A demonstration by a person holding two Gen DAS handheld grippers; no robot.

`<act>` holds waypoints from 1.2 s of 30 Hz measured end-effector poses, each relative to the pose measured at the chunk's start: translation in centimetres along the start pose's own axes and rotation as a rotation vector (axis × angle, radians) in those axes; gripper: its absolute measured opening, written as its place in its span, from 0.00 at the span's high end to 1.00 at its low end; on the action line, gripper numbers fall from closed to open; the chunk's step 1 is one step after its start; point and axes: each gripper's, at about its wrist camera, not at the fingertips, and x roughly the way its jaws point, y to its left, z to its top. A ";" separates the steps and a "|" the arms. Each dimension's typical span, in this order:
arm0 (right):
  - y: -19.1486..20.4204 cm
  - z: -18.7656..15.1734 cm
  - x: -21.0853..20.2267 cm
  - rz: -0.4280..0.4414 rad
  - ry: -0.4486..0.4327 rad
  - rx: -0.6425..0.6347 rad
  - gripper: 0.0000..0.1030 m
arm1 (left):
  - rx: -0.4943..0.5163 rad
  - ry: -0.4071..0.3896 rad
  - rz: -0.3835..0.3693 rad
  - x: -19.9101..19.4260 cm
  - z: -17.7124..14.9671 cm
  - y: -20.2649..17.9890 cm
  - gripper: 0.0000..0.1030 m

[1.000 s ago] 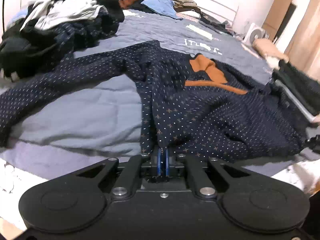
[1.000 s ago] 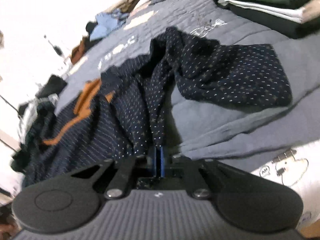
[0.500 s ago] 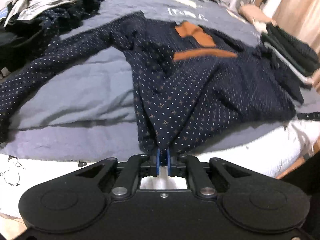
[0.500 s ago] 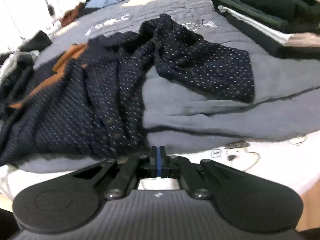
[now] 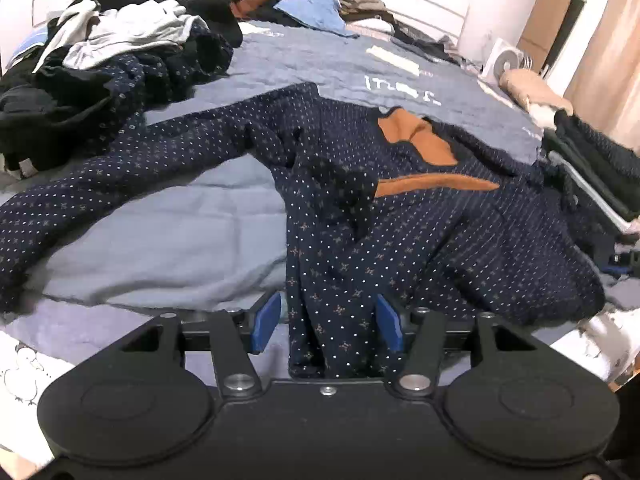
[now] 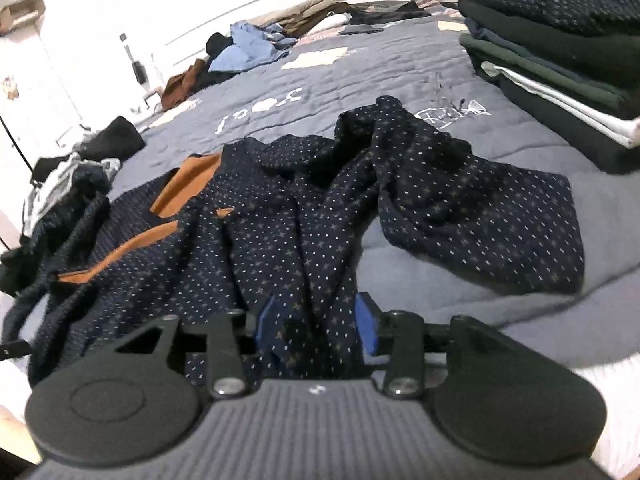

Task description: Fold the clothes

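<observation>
Both jaws opening; navy dotted shirt (image 5: 400, 216) hem loose between them

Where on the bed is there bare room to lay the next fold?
Bare quilt lies between the shirt's outstretched sleeve and its body, and beyond the collar toward the headboard. Crowded: the clothes heap far left, the folded stack on the right.

1. The left gripper (image 5: 327, 322) points down and forward; its jaws are opening, with cloth lying loose between them.
2. The right gripper (image 6: 316, 326) is angled likewise, its jaws opening around slack cloth.
</observation>
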 end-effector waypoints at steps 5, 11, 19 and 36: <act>0.9 -0.1 1.2 0.011 0.024 -0.036 0.58 | 0.016 0.030 0.002 1.0 -0.2 -0.5 0.49; 1.9 -0.8 2.0 0.012 0.049 -0.091 0.58 | 0.080 0.065 0.015 2.0 -0.6 -1.6 0.49; 1.1 -0.9 1.6 0.014 0.050 -0.034 0.93 | 0.100 0.085 -0.024 1.9 -0.9 -1.9 0.92; -0.4 -1.9 -0.6 -0.069 0.150 -0.023 0.89 | 0.003 0.081 -0.047 -0.1 -0.8 -0.8 0.71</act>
